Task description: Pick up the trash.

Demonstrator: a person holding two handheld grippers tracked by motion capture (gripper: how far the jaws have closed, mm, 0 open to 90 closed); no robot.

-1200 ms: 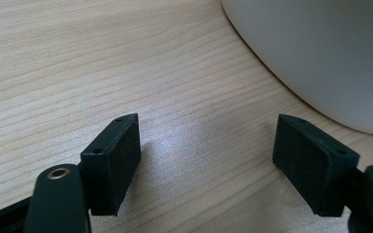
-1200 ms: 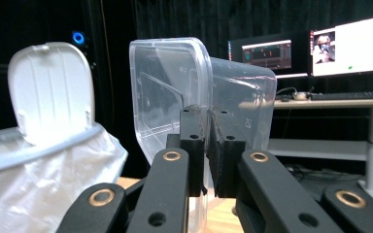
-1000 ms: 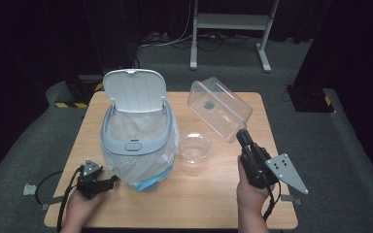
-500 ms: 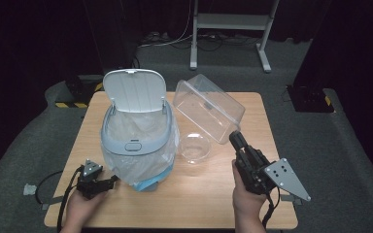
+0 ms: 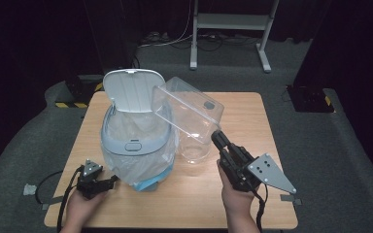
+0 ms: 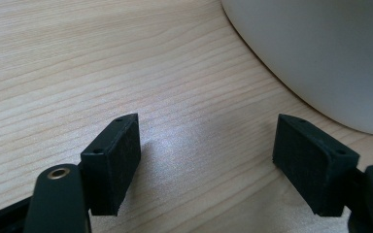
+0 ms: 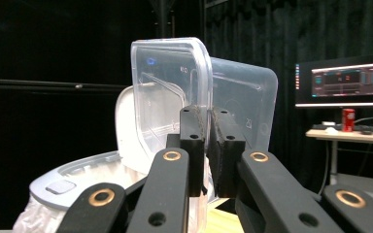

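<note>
A clear plastic container (image 5: 189, 109), rectangular with rounded corners, is held up off the desk (image 5: 257, 116), tilted so that its far end reaches over the rim of the white bin (image 5: 135, 145). The bin stands on the left half of the desk, its flip lid (image 5: 131, 90) raised upright and a thin white liner bag bulging around its body. A second clear tub (image 5: 192, 148) sits on the desk just beside the bin, beneath the lifted container.

The right gripper (image 5: 219, 140) angles up and to the left from the person's right hand (image 5: 233, 187); in the right gripper view its jaws are clamped on the container's rim. The left gripper (image 5: 112, 180) lies low at the desk's near left by the bin's base, held in the left hand (image 5: 80, 204), its jaws spread apart over bare wood.
</note>
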